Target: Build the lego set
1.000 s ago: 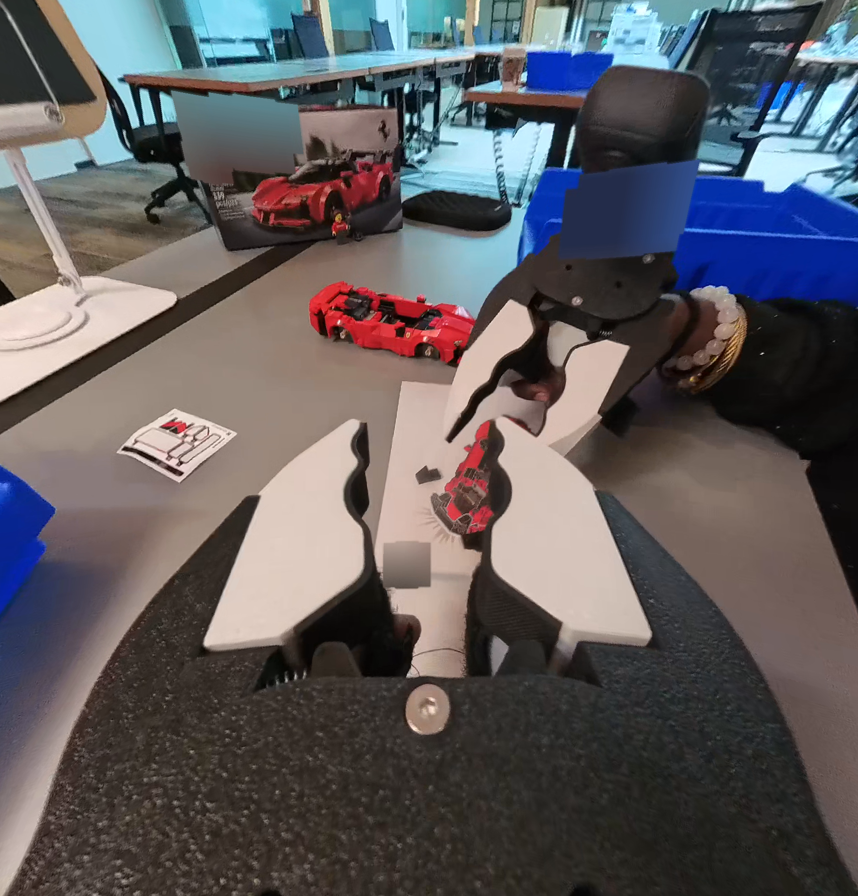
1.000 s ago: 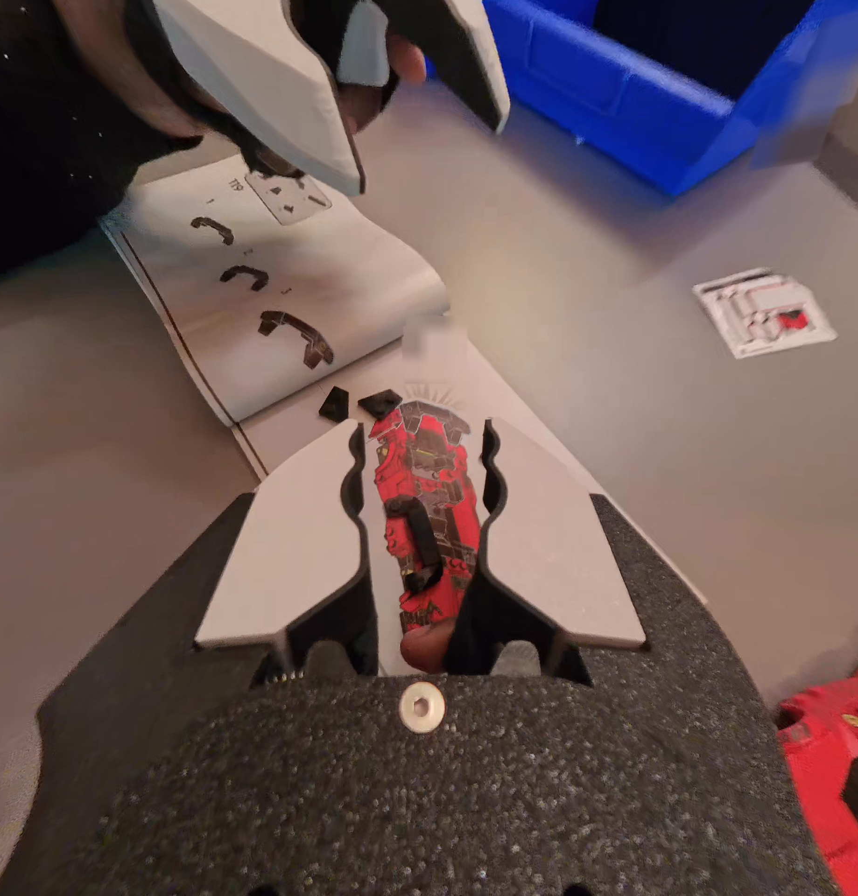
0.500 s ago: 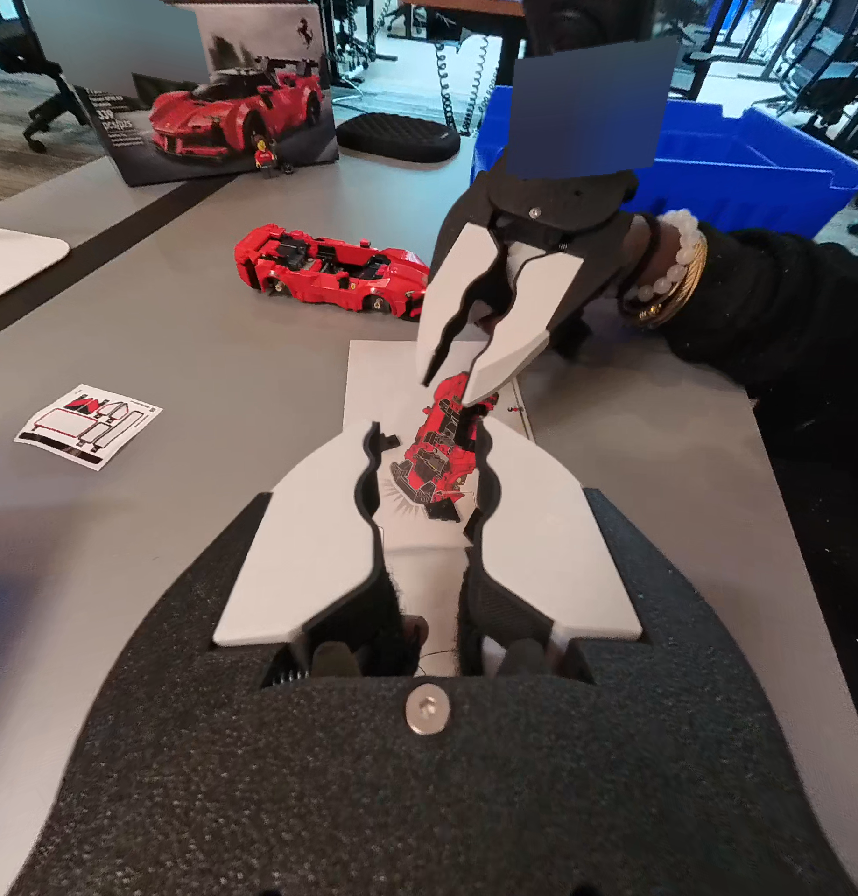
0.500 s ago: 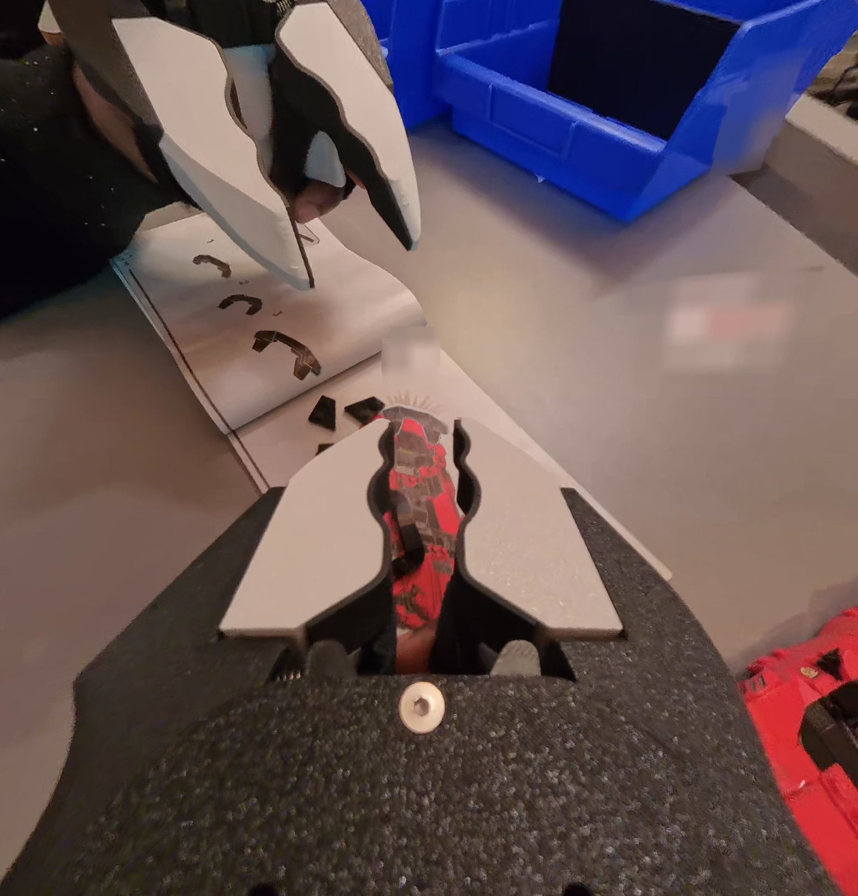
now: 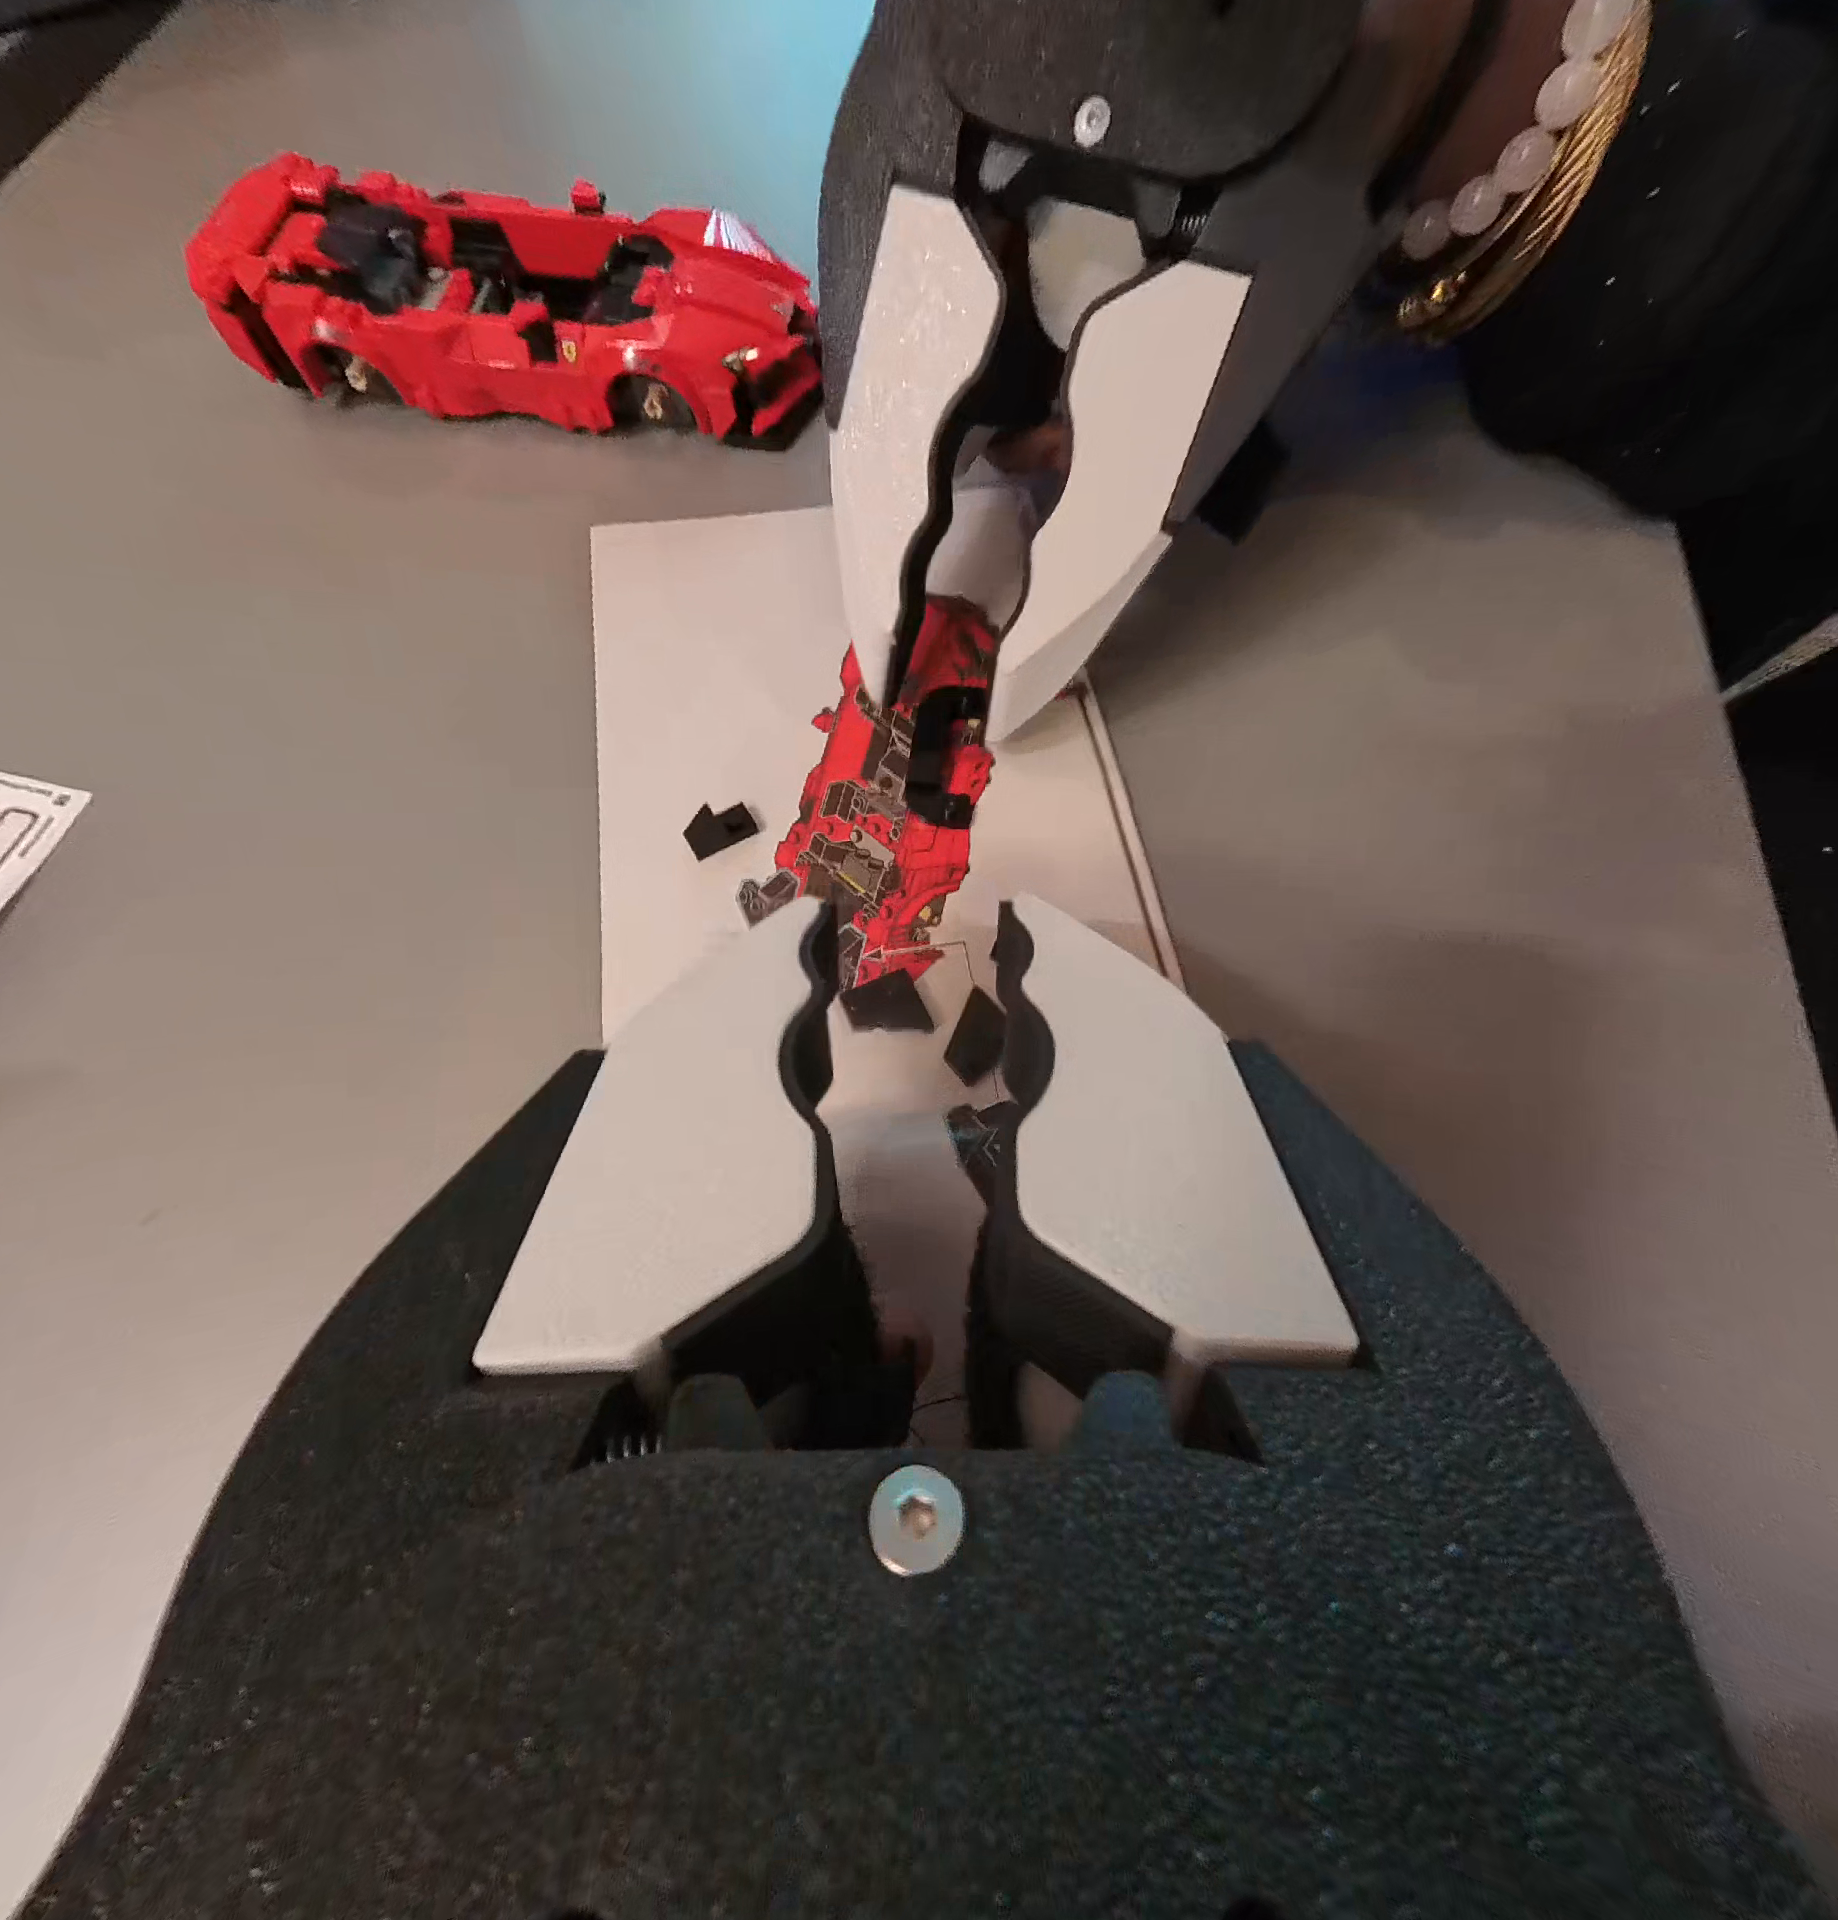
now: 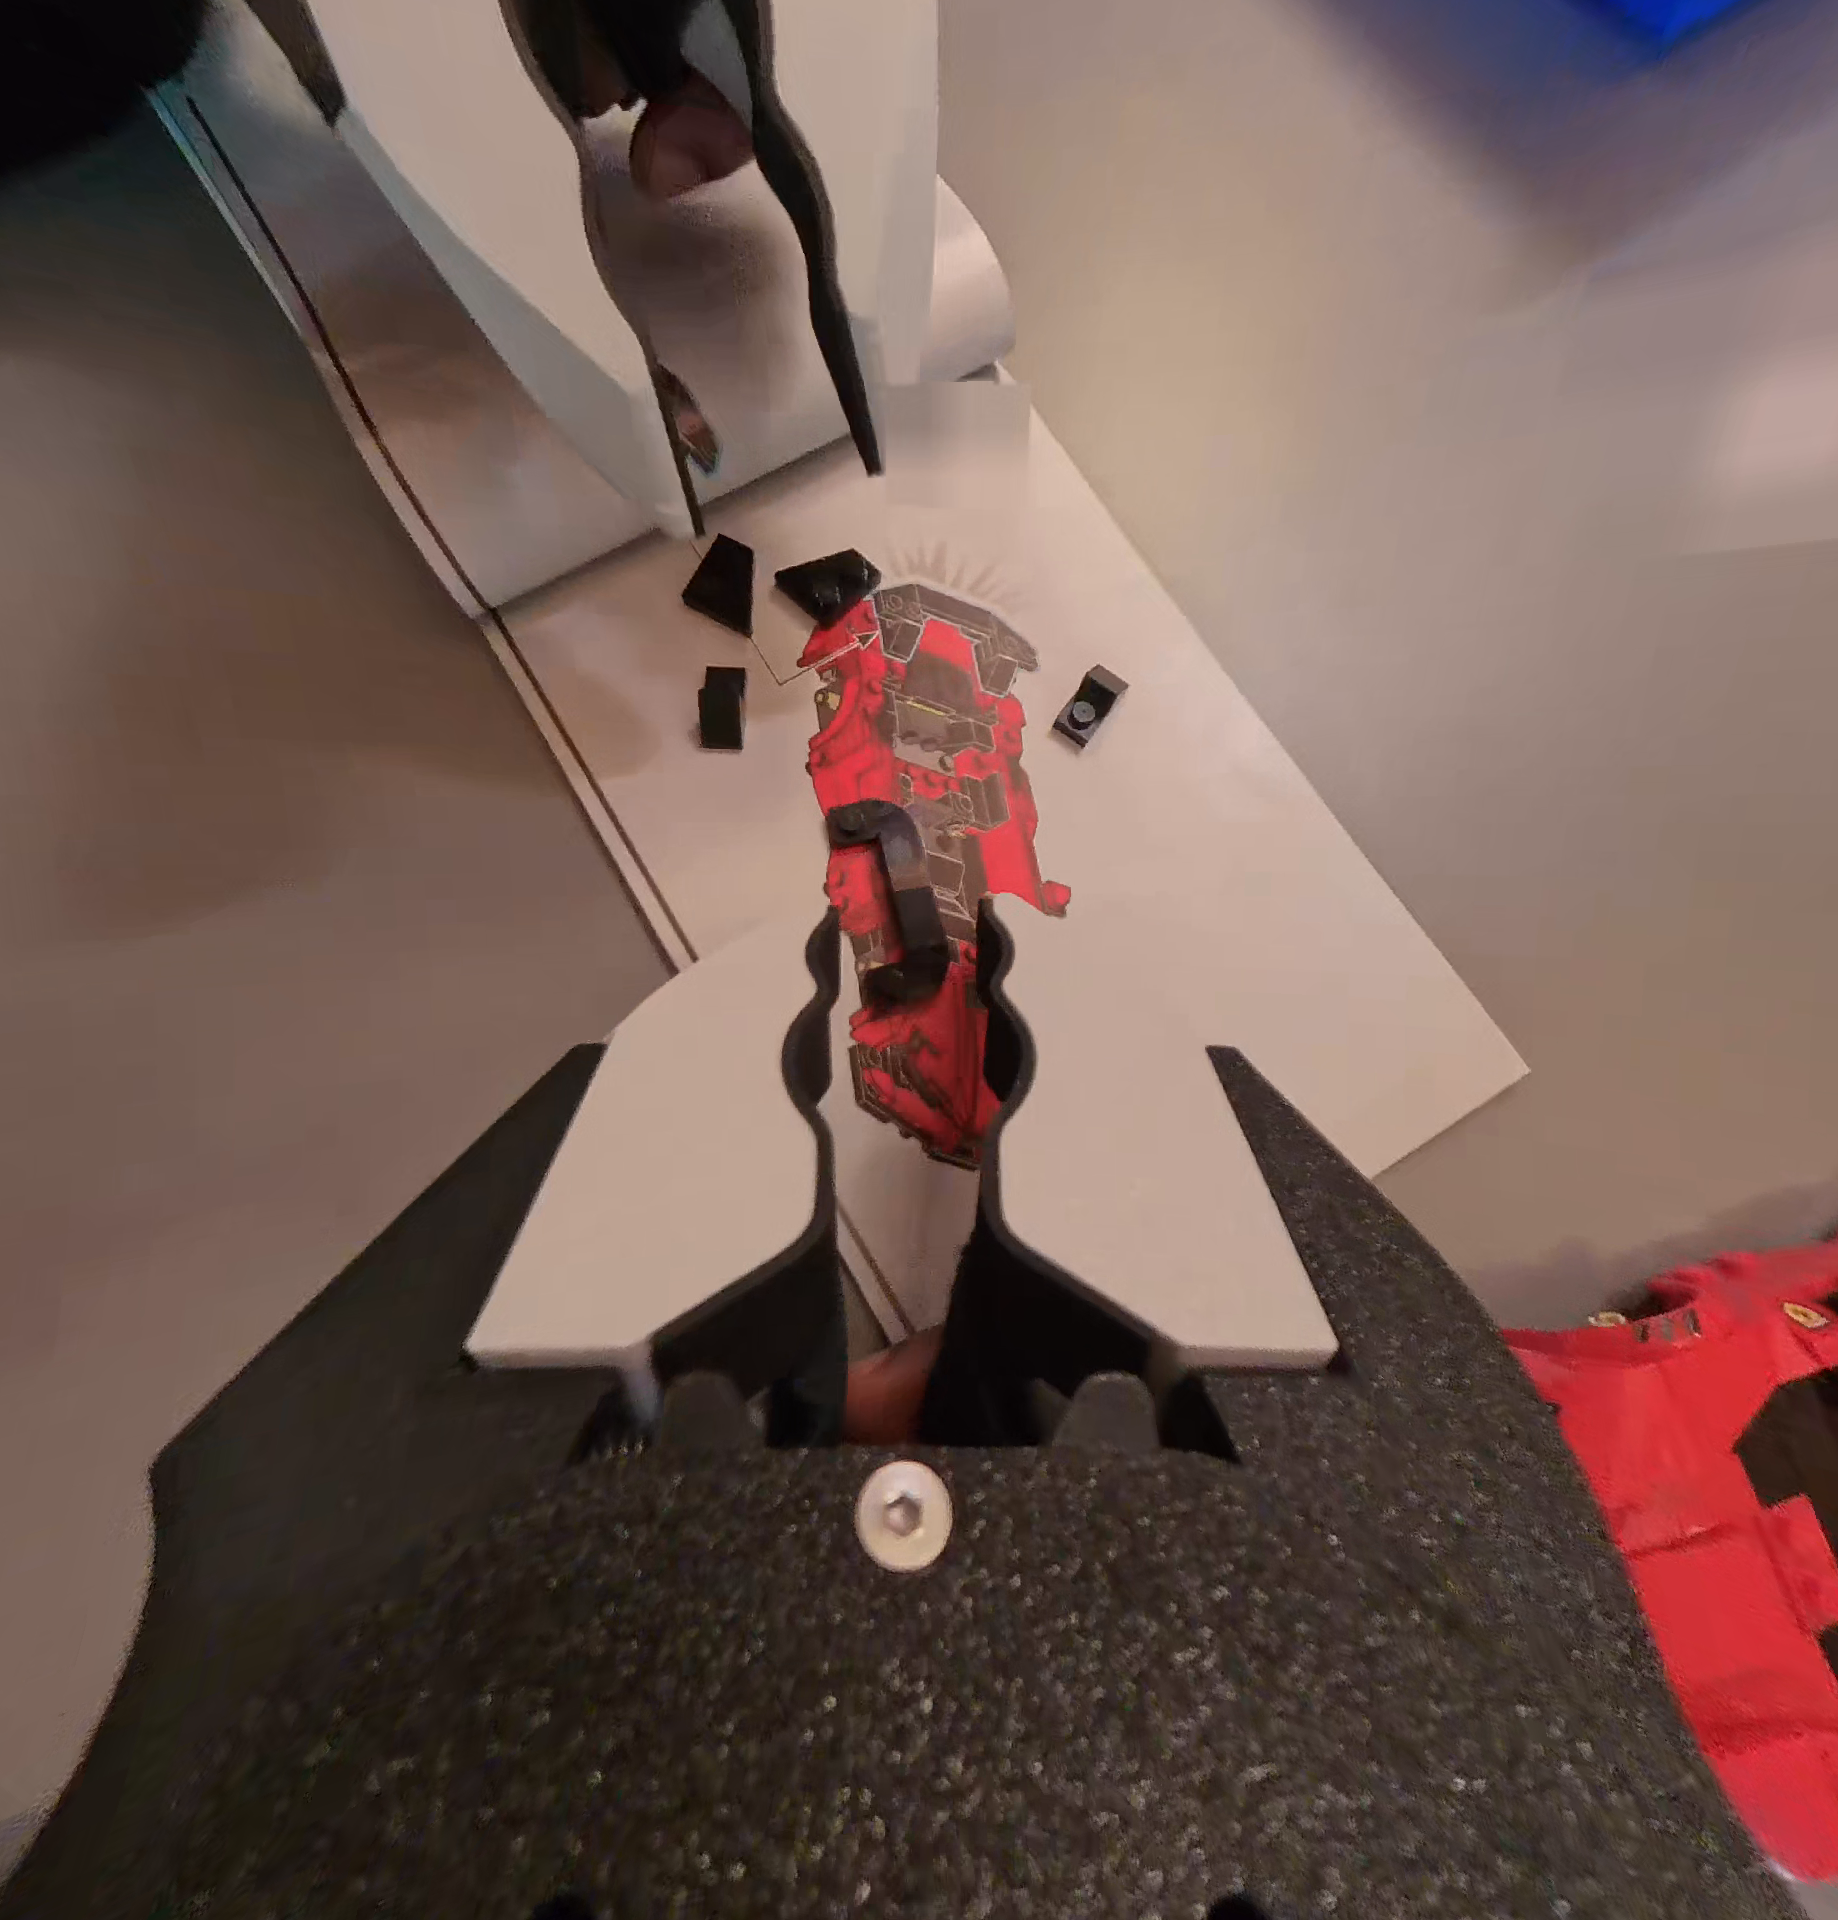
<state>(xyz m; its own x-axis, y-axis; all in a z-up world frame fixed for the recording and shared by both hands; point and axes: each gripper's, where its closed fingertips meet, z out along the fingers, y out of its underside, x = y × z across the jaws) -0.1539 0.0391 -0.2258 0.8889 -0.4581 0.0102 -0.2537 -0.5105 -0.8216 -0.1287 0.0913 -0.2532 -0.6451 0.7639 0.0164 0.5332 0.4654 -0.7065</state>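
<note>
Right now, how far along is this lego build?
Mostly done: the red car stands assembled on the grey table. In hand: nothing; the left gripper and right gripper hover open over the instruction booklet. Left: several small black pieces, including a curved one, lie loose there.

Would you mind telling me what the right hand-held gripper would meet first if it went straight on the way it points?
Probably the curved black piece lying on the booklet, just ahead of the right hand-held gripper; depth is unclear.
</note>
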